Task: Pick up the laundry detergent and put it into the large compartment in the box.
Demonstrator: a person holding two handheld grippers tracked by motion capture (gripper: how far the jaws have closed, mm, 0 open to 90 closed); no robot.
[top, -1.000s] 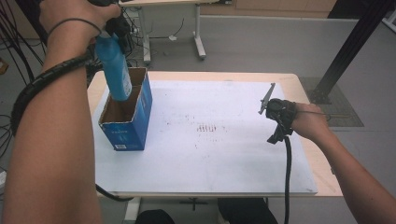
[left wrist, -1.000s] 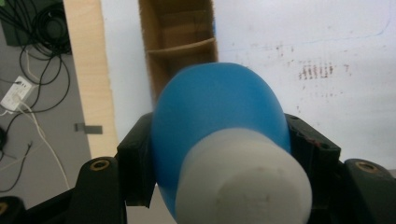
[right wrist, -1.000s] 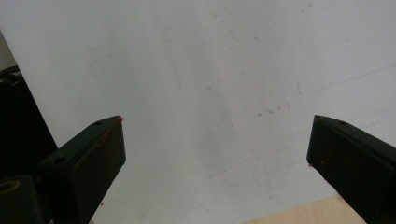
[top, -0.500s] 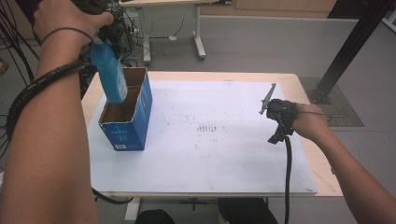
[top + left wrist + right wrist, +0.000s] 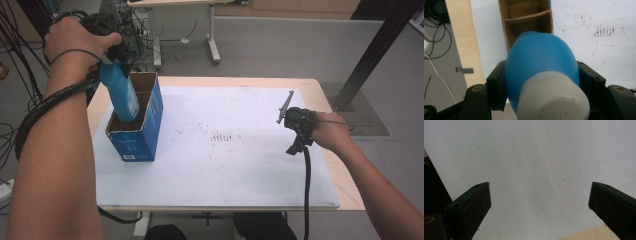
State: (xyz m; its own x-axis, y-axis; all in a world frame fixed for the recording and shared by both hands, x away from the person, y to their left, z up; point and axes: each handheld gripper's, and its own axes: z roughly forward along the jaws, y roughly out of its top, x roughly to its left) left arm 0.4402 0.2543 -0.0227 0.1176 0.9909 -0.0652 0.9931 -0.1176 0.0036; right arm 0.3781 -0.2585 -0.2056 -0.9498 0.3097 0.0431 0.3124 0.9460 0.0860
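Observation:
A blue bottle [image 5: 120, 95] with a white cap [image 5: 554, 100] is held tilted over an open blue cardboard box [image 5: 137, 132] at the table's left. Its lower end dips into the box's near compartment. My left gripper [image 5: 107, 37] is shut on the bottle near its cap, and in the left gripper view the bottle [image 5: 541, 62] sits squeezed between the black jaws with the box's divided inside [image 5: 526, 20] beyond it. My right gripper [image 5: 295, 122] rests at the right side of the white sheet, and in the right gripper view it [image 5: 539, 202] stands open over bare white sheet.
A white sheet [image 5: 225, 145] with faint reddish marks covers most of the wooden table [image 5: 345, 190]. Cables [image 5: 20, 65] and another table's legs [image 5: 212, 35] lie on the floor behind. A black post [image 5: 370, 55] rises at the far right.
My left hand has lifted and drawn back toward the far left with the bottle, which still points into the box. The right gripper has stayed in place.

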